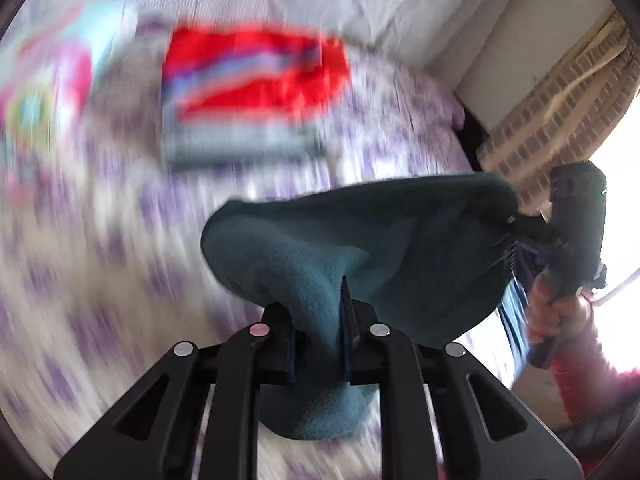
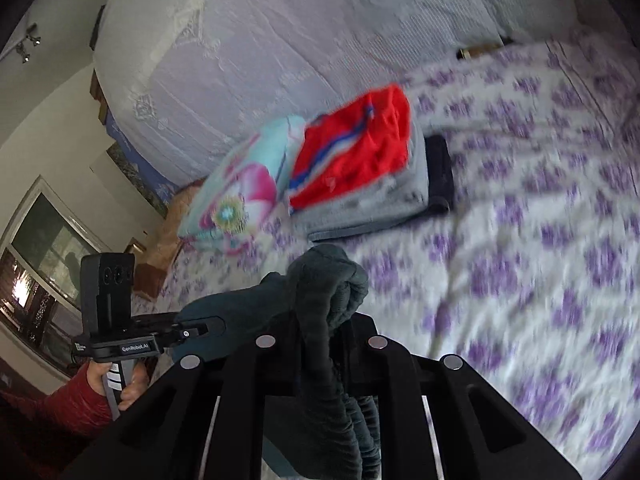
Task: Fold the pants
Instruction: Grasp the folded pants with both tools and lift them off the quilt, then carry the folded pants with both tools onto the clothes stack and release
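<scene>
Pants (image 1: 360, 240), teal, hang stretched between my grippers above the bed (image 1: 100, 280): left gripper (image 1: 320, 344) pinches one end, right gripper (image 2: 324, 344) pinches the other.

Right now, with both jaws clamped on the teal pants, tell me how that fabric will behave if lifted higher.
Probably floppy: the teal pants sag between the left gripper and right gripper. Likely light and fleecy, since they bunch into soft folds. Slipping seems unlikely, because the fuzzy cloth is pinched tight in both.
</scene>
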Available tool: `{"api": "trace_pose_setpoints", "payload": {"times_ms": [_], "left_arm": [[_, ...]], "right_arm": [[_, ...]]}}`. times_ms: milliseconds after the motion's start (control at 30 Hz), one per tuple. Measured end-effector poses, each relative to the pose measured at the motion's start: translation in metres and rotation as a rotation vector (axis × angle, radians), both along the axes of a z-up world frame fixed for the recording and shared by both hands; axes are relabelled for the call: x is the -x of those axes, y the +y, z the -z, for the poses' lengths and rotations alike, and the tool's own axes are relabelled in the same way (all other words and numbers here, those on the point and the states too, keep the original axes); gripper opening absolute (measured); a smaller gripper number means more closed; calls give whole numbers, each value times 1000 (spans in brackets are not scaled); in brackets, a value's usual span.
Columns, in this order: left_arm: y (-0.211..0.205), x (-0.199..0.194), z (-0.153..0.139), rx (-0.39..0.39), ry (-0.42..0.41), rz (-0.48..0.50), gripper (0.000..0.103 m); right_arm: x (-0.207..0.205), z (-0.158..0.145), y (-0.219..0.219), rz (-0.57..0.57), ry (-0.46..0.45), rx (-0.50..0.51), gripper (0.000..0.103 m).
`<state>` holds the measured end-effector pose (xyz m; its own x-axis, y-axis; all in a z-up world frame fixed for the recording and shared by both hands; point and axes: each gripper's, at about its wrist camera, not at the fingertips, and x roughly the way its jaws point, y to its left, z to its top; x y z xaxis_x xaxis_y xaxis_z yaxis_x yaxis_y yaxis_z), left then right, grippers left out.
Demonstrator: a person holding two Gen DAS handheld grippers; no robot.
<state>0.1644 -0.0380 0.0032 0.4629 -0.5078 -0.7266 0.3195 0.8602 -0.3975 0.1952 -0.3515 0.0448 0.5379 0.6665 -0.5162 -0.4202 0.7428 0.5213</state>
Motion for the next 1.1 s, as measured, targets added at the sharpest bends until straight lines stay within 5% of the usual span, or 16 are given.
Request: {"api": "trace_pose_setpoints", "payload": {"times_ms": [133,267,600,833,967,1100], "left_arm": [[10,-87,-53,-64,-127,-60,15],[29,-162,-75,-36,-114,-144,15],[2,-175,-163,70,-156,20,15],[-58,-193,-245,124,-339,126,15],[-41,-206,-236,193,-334,34,15],[23,-234,-151,245,-143,-192,15]], "right_arm": [[-93,-56,15,19,-94,-1,14],[-164,-61,35,56,-106,1,14],[-157,15,20,108,71,-276,14],[-165,-58,-25,221,-97,-330,14],[-197,-75,-26,255,-78,-243,14],[-236,-37,6,246,23,-146,14]]}}
